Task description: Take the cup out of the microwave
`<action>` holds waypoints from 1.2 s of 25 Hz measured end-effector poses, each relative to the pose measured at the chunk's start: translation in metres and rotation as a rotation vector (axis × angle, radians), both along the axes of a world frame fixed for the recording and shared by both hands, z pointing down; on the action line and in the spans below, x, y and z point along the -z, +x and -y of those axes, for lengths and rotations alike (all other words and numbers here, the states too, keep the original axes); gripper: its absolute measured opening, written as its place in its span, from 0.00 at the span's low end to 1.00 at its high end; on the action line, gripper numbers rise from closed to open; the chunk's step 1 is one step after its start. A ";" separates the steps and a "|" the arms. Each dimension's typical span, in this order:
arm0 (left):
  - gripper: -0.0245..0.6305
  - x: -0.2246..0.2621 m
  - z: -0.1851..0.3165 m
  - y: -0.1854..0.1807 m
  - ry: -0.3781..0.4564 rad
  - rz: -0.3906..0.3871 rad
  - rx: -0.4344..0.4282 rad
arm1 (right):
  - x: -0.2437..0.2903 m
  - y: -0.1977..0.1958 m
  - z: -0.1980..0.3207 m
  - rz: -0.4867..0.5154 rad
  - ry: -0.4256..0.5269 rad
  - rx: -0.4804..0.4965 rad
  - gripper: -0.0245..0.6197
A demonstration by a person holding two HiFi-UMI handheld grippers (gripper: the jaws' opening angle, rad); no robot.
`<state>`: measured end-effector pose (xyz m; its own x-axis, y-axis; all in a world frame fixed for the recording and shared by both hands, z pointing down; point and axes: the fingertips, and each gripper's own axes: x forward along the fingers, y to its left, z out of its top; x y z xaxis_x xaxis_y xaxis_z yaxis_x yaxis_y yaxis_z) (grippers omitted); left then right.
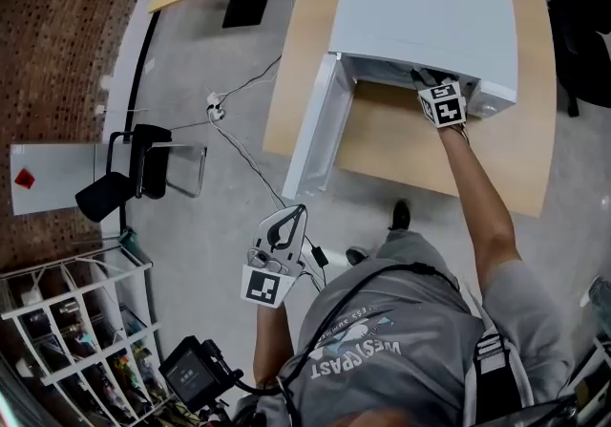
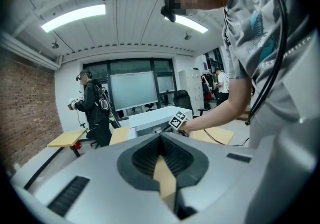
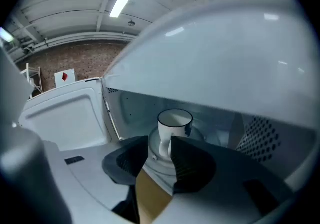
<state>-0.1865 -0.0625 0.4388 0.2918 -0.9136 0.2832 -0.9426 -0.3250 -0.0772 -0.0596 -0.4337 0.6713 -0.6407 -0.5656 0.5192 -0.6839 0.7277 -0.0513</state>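
A black chair (image 1: 129, 177) stood on the grey floor (image 1: 210, 253) near a white wire rack (image 1: 62, 318), and cables (image 1: 218, 113) trailed toward the wooden worktop (image 1: 535, 167). Across the room, a person in black (image 2: 95, 107) stood beside a small yellow table (image 2: 67, 139).

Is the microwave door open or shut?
Open. The door is swung out to the left in the head view, and the right gripper view looks straight inside at the white cup.

I see a brick wall (image 1: 67, 43) at far left, grey concrete floor (image 1: 210, 253), a wooden table (image 1: 535, 158) far right, a black chair (image 1: 124, 181) left, and a wire rack (image 1: 57, 320) near left. Strip lights (image 2: 73, 18) glow overhead.
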 end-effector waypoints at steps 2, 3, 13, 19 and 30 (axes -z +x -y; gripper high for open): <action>0.10 0.000 -0.003 -0.005 -0.006 -0.003 0.009 | -0.011 -0.008 0.007 -0.018 -0.027 -0.007 0.23; 0.10 0.000 -0.004 -0.008 -0.009 -0.005 0.014 | -0.017 -0.012 0.010 -0.030 -0.036 -0.011 0.23; 0.10 -0.015 -0.010 -0.005 -0.051 -0.015 0.015 | -0.046 -0.016 0.030 -0.072 -0.023 -0.067 0.16; 0.10 -0.021 -0.012 0.001 -0.055 -0.026 -0.013 | -0.026 -0.013 0.011 0.018 0.002 -0.035 0.15; 0.10 -0.017 -0.019 0.006 -0.032 -0.034 -0.045 | 0.001 -0.003 -0.037 0.137 -0.004 0.019 0.14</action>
